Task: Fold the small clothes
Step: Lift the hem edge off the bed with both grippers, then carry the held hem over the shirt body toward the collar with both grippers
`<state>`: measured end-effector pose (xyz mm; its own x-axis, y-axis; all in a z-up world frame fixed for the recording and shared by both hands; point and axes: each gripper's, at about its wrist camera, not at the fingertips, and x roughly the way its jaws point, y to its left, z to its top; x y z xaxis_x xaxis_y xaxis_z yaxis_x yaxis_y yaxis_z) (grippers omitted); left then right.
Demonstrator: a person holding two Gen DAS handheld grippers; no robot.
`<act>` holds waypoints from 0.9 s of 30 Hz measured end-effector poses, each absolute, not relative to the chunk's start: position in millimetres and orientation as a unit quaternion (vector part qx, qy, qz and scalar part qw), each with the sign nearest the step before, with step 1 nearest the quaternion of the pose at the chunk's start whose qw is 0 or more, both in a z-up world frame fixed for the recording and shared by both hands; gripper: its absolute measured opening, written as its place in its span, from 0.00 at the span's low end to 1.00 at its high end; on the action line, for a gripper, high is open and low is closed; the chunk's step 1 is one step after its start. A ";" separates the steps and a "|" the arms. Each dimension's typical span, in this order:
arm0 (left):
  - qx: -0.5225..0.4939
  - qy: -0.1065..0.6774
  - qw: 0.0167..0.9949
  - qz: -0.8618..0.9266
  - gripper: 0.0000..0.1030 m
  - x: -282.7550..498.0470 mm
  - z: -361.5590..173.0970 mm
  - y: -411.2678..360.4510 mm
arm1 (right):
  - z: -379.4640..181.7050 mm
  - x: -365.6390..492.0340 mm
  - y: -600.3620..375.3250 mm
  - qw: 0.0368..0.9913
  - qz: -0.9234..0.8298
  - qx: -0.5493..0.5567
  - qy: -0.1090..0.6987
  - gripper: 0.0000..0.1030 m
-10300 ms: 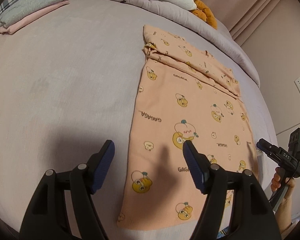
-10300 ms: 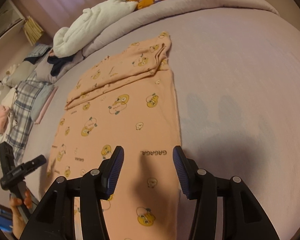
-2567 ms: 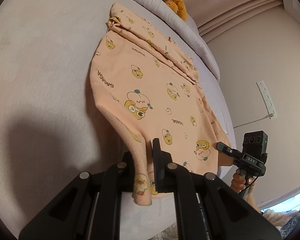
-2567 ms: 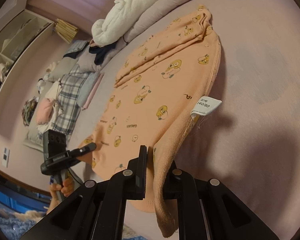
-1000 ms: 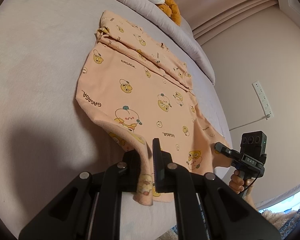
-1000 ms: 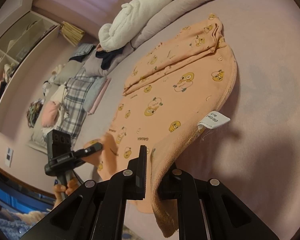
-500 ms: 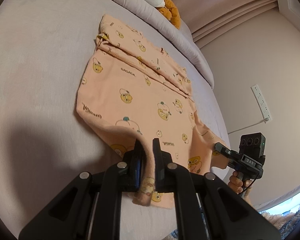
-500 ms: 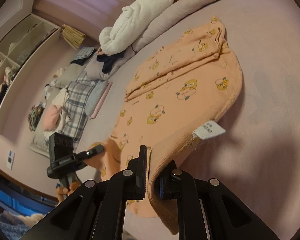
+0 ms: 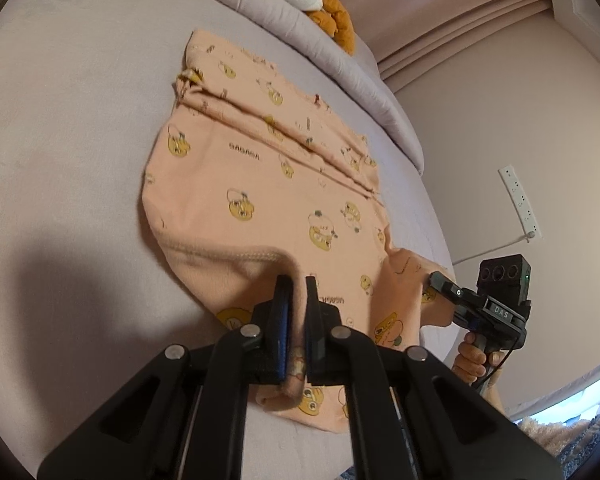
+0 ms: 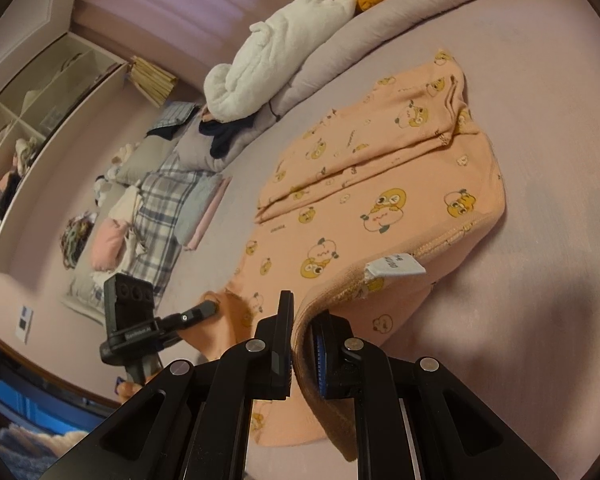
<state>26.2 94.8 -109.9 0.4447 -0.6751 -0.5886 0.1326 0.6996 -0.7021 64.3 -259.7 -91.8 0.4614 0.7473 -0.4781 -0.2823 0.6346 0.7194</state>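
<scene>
I have the near hem of the peach garment [image 9: 260,184] lifted off the bed [image 9: 60,120] and rolled over toward 12 o'clock, so its plain inner side and the white tag [image 10: 396,268] now face up. A second ago the hem hung lower and the fold line sat nearer me; now it has crept further up the cloth, so I judge the bottom-to-top fold is partly done, with the edge not yet laid down. My left gripper [image 9: 296,284] is pinched together on one hem corner; my right gripper [image 10: 304,312] is clamped on the other corner, with thick cloth between its fingers. Compared with the earliest view, where both sets of fingers stood wide apart above a flat garment, each now holds cloth. The garment's far part lies flat mid-bed, its folded sleeves at 12 o'clock just short of the rolled quilt [image 9: 300,28]
</scene>
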 end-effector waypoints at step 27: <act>-0.479 0.385 0.723 -0.317 0.02 22.2 -106.6 118.1 | -86.5 63.8 -269.9 0.797 0.316 0.320 0.402 0.12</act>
